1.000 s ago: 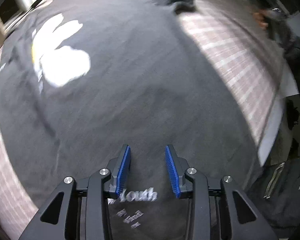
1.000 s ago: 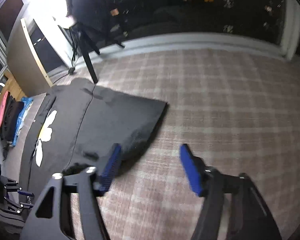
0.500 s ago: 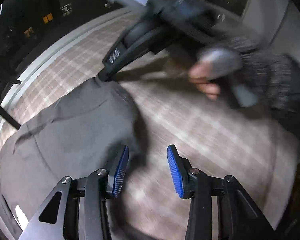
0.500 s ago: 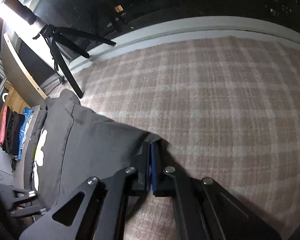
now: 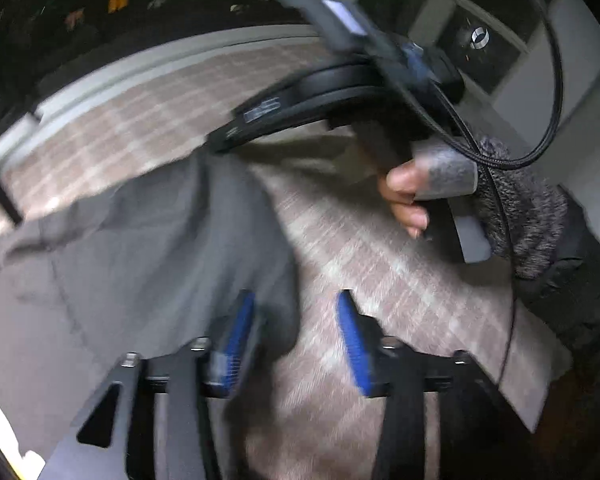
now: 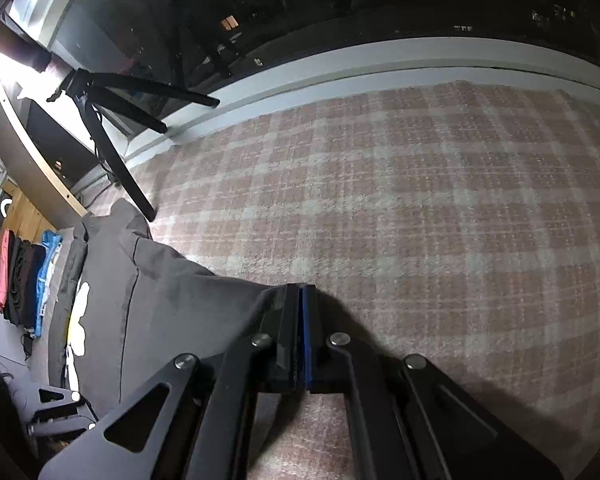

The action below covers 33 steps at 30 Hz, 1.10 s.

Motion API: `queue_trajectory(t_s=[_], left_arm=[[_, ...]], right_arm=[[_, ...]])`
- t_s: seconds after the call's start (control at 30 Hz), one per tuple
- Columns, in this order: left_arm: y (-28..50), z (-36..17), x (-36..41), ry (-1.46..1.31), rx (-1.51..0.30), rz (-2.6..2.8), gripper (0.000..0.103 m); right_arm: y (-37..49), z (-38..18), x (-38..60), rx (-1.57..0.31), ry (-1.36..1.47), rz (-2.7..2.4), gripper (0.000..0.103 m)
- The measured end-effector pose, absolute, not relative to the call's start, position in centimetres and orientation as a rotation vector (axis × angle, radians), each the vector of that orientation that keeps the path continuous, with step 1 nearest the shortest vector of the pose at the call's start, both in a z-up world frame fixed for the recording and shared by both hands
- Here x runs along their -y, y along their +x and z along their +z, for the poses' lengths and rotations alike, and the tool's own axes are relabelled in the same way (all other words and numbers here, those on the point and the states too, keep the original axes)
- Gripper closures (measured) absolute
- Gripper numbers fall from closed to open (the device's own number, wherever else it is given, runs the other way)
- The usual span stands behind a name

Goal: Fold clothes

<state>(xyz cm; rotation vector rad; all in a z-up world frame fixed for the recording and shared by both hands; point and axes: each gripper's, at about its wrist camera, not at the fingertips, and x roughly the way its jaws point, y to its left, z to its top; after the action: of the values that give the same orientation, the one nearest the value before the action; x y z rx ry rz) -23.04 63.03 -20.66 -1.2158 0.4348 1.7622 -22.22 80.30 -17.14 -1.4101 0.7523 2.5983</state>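
Dark grey cotton T-shirt lies flat on the pink-and-cream plaid blanket, spread toward the left of the right wrist view; white-and-yellow print visible on its far-left part.

Right gripper: jaws pressed together, blue pad faces meeting, pinching the near corner of the shirt (cloth edge runs right into the closed tips). In the left wrist view the same gripper shows from outside, tip down on the shirt's edge, gripped by a hand in a speckled grey knit sleeve; a black cable loops off the handle.

Left gripper: jaws spread and opening, blue ribbed pads apart. Shirt hem sits under the left-side finger, bare blanket under the other; pads not pressing on cloth. Frame is motion-blurred, so whether the finger touches the fabric I can't tell.

Surroundings: black tripod stands at the blanket's far-left edge, one leg just beside the shirt's far end. Pale grey sill borders the blanket along the top, dark night window above it. Stack of folded clothes, red, black, blue, sits at far left, well apart from the shirt.
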Motion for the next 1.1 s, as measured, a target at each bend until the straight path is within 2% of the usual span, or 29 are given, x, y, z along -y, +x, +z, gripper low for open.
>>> queue_trajectory(t_s=[0.03, 0.07, 0.13, 0.2, 0.3, 0.33, 0.37, 0.43, 0.5, 0.57, 0.67, 0.77, 0.83, 0.87, 0.93, 0.97, 1.03, 1.07, 1.1], left_arm=[[-23.4, -21.1, -63.3, -1.225, -0.461, 1.772, 0.059], [-23.7, -21.6, -63.6, -1.234, -0.488, 1.781, 0.074], [-24.8, -21.6, -62.3, -1.265, -0.440, 1.800, 0.097], [-26.5, -21.0, -60.1, -1.309, -0.320, 1.801, 0.098], [-28.7, -20.2, -56.6, -1.342, -0.266, 1.944, 0.098], [-29.0, -20.2, -55.7, -1.359, -0.244, 1.951, 0.095], [-29.2, -20.2, -55.1, -1.379, -0.219, 1.940, 0.085], [-29.1, -19.8, -54.1, -1.396, -0.191, 1.924, 0.080], [-27.7, -19.0, -54.4, -1.360, -0.208, 1.902, 0.080], [-26.2, -18.6, -55.9, -1.304, -0.235, 1.850, 0.070], [-23.9, -18.0, -58.2, -1.221, -0.272, 1.770, 0.066], [-21.6, -19.1, -60.9, -1.159, -0.444, 1.757, 0.062], [-21.6, -20.7, -62.1, -1.178, -0.554, 1.783, 0.065], [-22.2, -21.4, -62.1, -1.219, -0.549, 1.781, 0.082], [-23.8, -21.4, -60.8, -1.277, -0.395, 1.765, 0.095], [-24.8, -21.2, -59.8, -1.324, -0.261, 1.725, 0.098], [-25.9, -20.8, -58.1, -1.351, -0.024, 1.625, 0.101], [-26.2, -20.4, -57.2, -1.334, 0.094, 1.569, 0.096], [-26.0, -20.2, -56.9, -1.317, 0.093, 1.575, 0.091]], right_arm=[[-22.1, -17.1, -80.2, -0.748, -1.414, 2.595, 0.101], [-22.1, -17.0, -80.1, -0.743, -1.418, 2.591, 0.101], [-21.9, -17.0, -80.2, -0.738, -1.418, 2.585, 0.101], [-21.8, -16.9, -80.4, -0.747, -1.410, 2.582, 0.101], [-22.0, -16.9, -80.3, -0.743, -1.410, 2.577, 0.101], [-22.1, -16.9, -80.3, -0.738, -1.412, 2.575, 0.101], [-22.2, -16.9, -80.2, -0.733, -1.414, 2.572, 0.101], [-22.5, -16.9, -79.9, -0.714, -1.418, 2.570, 0.101], [-22.7, -16.9, -79.7, -0.695, -1.425, 2.569, 0.101], [-22.9, -16.9, -79.6, -0.689, -1.434, 2.565, 0.101], [-22.9, -16.9, -79.7, -0.695, -1.445, 2.559, 0.101], [-22.6, -16.9, -79.9, -0.715, -1.452, 2.551, 0.101], [-22.4, -16.9, -79.9, -0.714, -1.456, 2.547, 0.101], [-22.3, -16.8, -79.8, -0.707, -1.457, 2.545, 0.101], [-21.9, -16.6, -79.8, -0.683, -1.447, 2.541, 0.101], [-21.6, -16.4, -79.9, -0.689, -1.433, 2.545, 0.101], [-20.8, -15.7, -80.5, -0.737, -1.395, 2.568, 0.101], [-20.5, -15.3, -80.8, -0.778, -1.371, 2.587, 0.101], [-20.1, -14.8, -81.2, -0.803, -1.344, 2.605, 0.100]])
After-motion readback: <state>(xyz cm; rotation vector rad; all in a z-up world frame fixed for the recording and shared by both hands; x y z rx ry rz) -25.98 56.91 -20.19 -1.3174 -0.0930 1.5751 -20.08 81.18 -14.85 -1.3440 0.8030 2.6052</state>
